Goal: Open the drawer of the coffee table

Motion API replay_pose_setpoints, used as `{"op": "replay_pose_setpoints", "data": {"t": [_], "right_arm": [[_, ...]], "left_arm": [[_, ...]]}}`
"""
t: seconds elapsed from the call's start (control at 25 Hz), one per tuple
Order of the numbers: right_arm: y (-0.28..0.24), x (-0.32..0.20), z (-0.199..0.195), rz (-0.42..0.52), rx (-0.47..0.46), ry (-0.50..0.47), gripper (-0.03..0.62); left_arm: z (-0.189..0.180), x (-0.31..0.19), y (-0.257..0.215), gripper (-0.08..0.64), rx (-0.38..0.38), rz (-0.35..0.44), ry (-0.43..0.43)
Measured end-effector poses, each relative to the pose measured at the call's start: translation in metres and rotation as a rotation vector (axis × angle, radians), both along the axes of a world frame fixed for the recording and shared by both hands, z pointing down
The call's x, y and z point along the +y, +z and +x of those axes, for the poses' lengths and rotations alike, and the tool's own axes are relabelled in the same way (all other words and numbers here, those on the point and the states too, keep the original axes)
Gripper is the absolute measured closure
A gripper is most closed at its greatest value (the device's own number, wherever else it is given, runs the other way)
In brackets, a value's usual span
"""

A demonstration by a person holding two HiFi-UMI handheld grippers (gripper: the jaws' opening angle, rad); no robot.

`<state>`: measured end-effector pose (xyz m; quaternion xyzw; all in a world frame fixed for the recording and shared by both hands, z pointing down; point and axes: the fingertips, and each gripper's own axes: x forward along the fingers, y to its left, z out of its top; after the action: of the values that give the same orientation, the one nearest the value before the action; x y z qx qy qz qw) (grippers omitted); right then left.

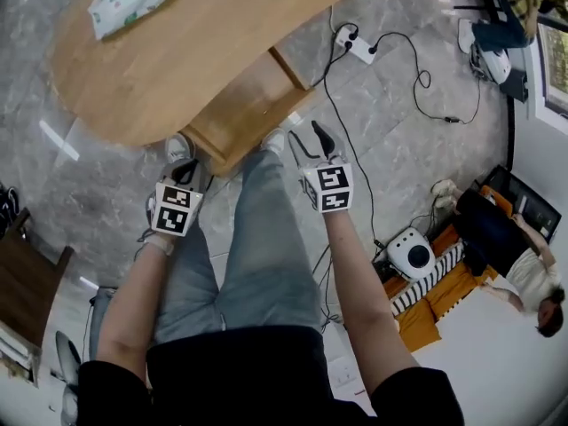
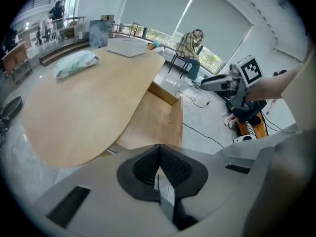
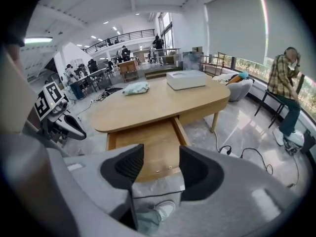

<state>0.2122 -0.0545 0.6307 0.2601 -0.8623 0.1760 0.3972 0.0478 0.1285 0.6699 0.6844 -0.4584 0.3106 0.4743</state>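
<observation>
The drawer (image 1: 244, 105) is seen pulled out, at 12 o'clock of both grippers. The left gripper (image 1: 186, 172) is closed on nothing; the right gripper (image 1: 311, 142) is parted, empty. The drawer could be nudged back in by a leg (image 1: 257, 238).

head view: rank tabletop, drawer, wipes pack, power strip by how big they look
1. tabletop
2. drawer, visible part only
3. wipes pack
4. power strip
The strip lies on the floor, farther from the camera than the pack, so 3 versus 4 holds by look only.
</observation>
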Motion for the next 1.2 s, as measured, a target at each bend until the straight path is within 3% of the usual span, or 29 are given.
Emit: {"op": "replay_pose_setpoints", "data": {"t": [0.32,0.64,1.2], "right_arm": [[-0.083,0.007,-0.025,0.07,-0.079,0.076,0.467],[-0.175,0.01,-0.047,0.141,-0.162,0.123,0.585],[-0.329,0.025,-0.065,0.231,-0.247,0.158,0.594]], "left_arm": [[-0.027,-0.04,-0.092,0.545,0.018,0.154,0.049],[-0.054,-0.065,-0.181,0.545,0.038,0.288,0.03],[-0.084,-0.095,-0.353,0.545,0.05,0.529,0.007]]}}
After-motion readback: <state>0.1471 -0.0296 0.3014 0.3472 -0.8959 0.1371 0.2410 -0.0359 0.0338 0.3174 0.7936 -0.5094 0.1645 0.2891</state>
